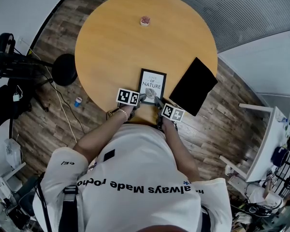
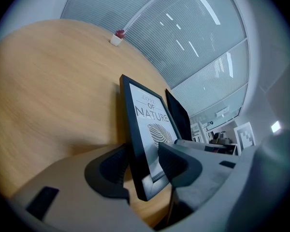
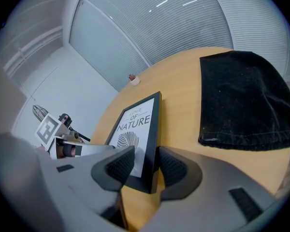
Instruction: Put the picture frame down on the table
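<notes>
Head view: frame [image 1: 152, 84] sits at the near edge of the table [image 1: 116, 37], flat or nearly so, with a gripper on each near corner.
Left gripper [image 2: 144, 151] straddles the left corner, pads slack off it; right gripper [image 3: 146, 156] clamps the right rim. Frame is likely light and stiff, with a slick, breakable glazed front. Grip the rim, not the glass, and let go gently.

Right gripper [image 3: 146, 167]: jaws closed on the lower corner of the black-rimmed picture frame [image 3: 135, 129].
Print: white sheet reading "OF NATURE".
Round wooden table [image 3: 181, 88]: beneath the frame.
Black cloth [image 3: 246, 100]: lying flat, right of the frame, apart.
Small red-topped object [image 3: 133, 79]: far table edge.
</notes>
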`<action>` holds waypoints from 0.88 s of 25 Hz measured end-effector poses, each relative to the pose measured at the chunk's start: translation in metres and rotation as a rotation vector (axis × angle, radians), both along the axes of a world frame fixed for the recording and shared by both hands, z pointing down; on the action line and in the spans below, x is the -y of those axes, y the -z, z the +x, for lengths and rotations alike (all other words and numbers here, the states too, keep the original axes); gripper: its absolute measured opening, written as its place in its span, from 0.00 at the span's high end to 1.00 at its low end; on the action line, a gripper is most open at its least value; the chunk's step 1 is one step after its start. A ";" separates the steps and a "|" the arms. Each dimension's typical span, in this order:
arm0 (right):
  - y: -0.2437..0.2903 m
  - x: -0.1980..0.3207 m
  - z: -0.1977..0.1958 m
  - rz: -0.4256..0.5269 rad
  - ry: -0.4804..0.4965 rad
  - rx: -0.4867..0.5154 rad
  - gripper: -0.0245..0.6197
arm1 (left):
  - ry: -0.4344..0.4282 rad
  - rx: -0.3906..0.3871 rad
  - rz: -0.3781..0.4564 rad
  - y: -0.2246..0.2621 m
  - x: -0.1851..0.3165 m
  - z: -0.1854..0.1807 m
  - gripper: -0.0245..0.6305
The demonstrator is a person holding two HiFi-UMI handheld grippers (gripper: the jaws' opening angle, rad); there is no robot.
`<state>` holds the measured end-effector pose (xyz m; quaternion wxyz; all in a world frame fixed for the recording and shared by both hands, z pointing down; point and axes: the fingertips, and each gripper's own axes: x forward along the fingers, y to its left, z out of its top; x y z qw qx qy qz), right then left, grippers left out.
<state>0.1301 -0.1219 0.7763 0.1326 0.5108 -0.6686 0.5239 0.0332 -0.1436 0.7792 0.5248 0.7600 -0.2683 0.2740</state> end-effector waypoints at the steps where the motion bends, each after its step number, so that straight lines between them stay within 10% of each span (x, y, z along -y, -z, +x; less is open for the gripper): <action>1: -0.001 -0.001 0.000 -0.002 0.001 -0.002 0.70 | -0.003 0.005 0.000 -0.001 0.000 0.000 0.69; 22: -0.007 -0.006 -0.002 -0.036 0.020 -0.040 0.70 | -0.042 0.073 -0.001 -0.009 -0.006 -0.004 0.66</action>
